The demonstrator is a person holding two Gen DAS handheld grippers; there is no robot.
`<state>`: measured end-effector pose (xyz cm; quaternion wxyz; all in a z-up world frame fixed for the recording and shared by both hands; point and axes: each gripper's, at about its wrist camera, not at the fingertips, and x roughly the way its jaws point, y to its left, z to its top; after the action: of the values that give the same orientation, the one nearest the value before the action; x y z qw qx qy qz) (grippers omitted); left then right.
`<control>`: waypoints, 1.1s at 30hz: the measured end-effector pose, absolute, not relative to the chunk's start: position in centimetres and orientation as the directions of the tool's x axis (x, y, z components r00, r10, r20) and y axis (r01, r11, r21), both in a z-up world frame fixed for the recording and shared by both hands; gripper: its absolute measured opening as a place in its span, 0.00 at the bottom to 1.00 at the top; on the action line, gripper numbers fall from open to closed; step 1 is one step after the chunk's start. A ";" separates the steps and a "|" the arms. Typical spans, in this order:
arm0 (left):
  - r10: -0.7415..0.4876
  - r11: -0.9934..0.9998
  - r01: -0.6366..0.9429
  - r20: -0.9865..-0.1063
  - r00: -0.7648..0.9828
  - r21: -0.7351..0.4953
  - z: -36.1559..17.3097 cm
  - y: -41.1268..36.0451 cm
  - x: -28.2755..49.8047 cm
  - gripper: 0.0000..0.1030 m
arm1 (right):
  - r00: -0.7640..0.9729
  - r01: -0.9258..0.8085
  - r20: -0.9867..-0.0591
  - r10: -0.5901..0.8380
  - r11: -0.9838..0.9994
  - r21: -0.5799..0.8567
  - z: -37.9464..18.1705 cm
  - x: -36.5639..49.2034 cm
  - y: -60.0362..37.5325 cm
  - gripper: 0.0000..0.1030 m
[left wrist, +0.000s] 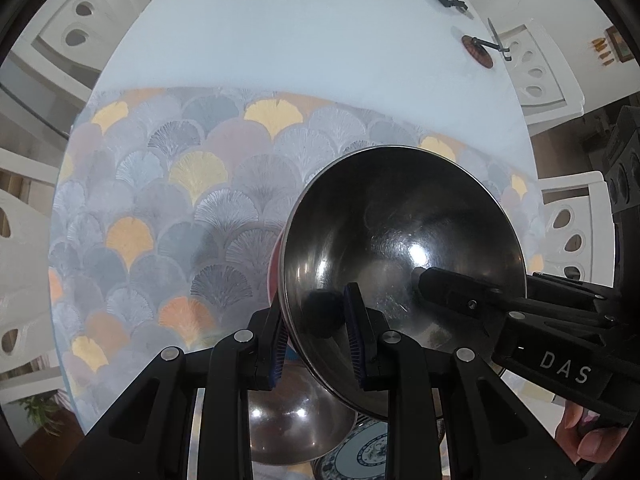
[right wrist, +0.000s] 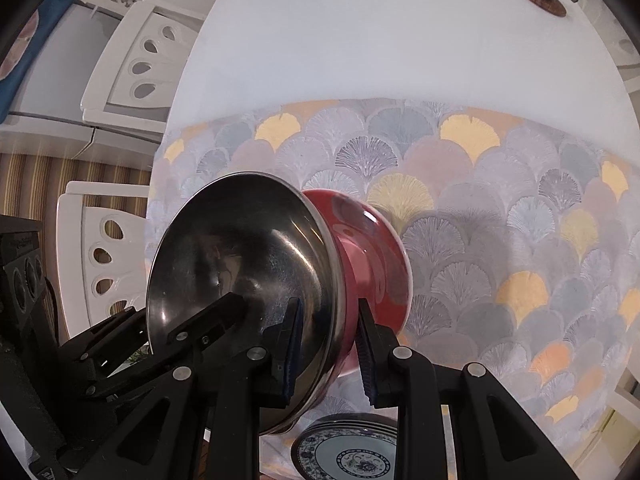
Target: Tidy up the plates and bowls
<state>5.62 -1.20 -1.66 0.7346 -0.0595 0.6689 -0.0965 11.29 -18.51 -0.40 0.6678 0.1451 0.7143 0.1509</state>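
From our left wrist view, our left gripper (left wrist: pixel 320 332) was clamped on the rim of a steel bowl (left wrist: pixel 404 248), one pad inside and one outside the wall. The bowl stood tilted on edge above the patterned cloth (left wrist: pixel 160 184), its hollow facing the camera. A sliver of red bowl (left wrist: pixel 275 268) showed behind its left rim. Our right gripper (left wrist: pixel 424 276) reached in from the right, one finger lying in the hollow. Below, a second steel bowl (left wrist: pixel 296 428) and a blue-patterned plate (left wrist: pixel 360 456) lay near the table edge. Far off on the white table (left wrist: pixel 280 40) sat a small brown disc (left wrist: pixel 477 51).

From our right wrist view, our right gripper (right wrist: pixel 328 344) gripped both nested bowls at once: one pad inside the steel bowl (right wrist: pixel 224 256), the other against the outside of the red bowl (right wrist: pixel 368 248). The pair hung tilted over the cloth (right wrist: pixel 500 208). Our left gripper (right wrist: pixel 232 312) came in from the left with a finger in the hollow; here we could not tell its grip. A stack of plates (right wrist: pixel 352 452) lay just below the bowls. White chairs (right wrist: pixel 140 56) stood beside the table (right wrist: pixel 360 32).
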 end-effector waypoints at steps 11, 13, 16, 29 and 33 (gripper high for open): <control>-0.255 0.965 0.079 -0.966 0.055 -0.250 -3.1 -1.2 6.1 0.22 | -0.084 0.023 -0.907 0.412 0.911 0.412 -1.9 11.7 -18.9 0.25; -0.269 0.961 0.083 -0.962 0.049 -0.264 -3.3 -1.2 6.2 0.22 | -0.080 0.030 -0.909 0.409 0.912 0.408 -2.1 11.8 -19.1 0.26; -0.266 0.960 0.096 -0.963 0.036 -0.261 -3.8 -1.3 6.3 0.22 | -0.077 0.042 -0.904 0.421 0.907 0.419 -2.3 11.7 -19.5 0.26; -0.272 0.959 0.088 -0.962 0.028 -0.269 -4.4 -1.2 6.2 0.22 | -0.073 0.064 -0.898 0.434 0.901 0.430 -2.6 11.5 -19.9 0.26; -0.269 0.960 0.090 -0.963 0.026 -0.265 -4.4 -1.2 6.2 0.24 | -0.073 0.065 -0.898 0.435 0.900 0.431 -2.5 11.5 -20.0 0.26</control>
<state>6.17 -1.20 -4.40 0.7133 -0.0651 0.6864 -0.1256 11.46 -19.96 -2.46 0.6584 0.1738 0.7188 0.1405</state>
